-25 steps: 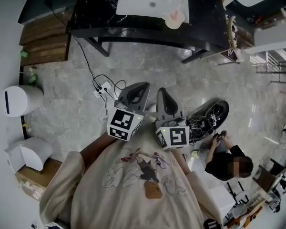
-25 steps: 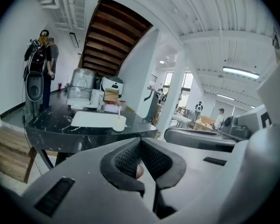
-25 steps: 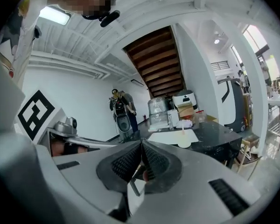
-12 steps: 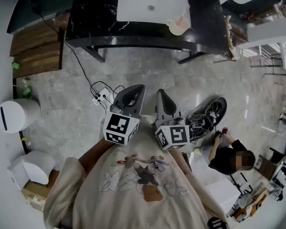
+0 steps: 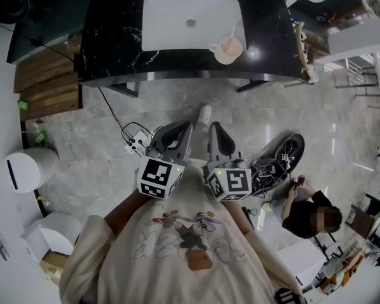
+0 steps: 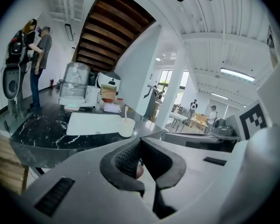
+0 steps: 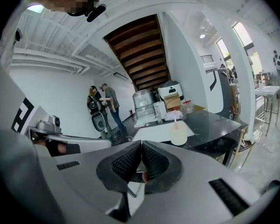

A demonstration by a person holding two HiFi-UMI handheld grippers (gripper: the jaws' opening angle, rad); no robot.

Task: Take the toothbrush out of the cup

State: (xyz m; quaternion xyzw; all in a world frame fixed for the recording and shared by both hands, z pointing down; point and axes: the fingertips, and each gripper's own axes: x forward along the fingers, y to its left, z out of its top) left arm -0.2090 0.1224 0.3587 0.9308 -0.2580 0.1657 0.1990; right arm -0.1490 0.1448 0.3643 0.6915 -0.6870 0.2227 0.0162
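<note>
White cup point(image 5: 227, 51) at 12 o'clock holds toothbrush point(image 5: 235, 33), job not begun; left gripper point(image 5: 182, 129) & right gripper point(image 5: 215, 129) closed, empty.

table top point(image 5: 114, 49): black stone look, white veins, glossy, throws back light. white panel point(image 5: 171, 18) on it: matt, smooth. cup point(image 5: 227, 50): pale, smooth, plastic-like. toothbrush point(image 7: 175, 123): too small to tell. floor point(image 5: 82, 132): grey polished stone. left gripper point(image 6: 139, 141), right gripper point(image 7: 141, 146): grey matt plastic shells; pads point(image 6: 127, 158) black, ribbed, rubbery. shirt point(image 5: 183, 252): cream cloth.
</note>
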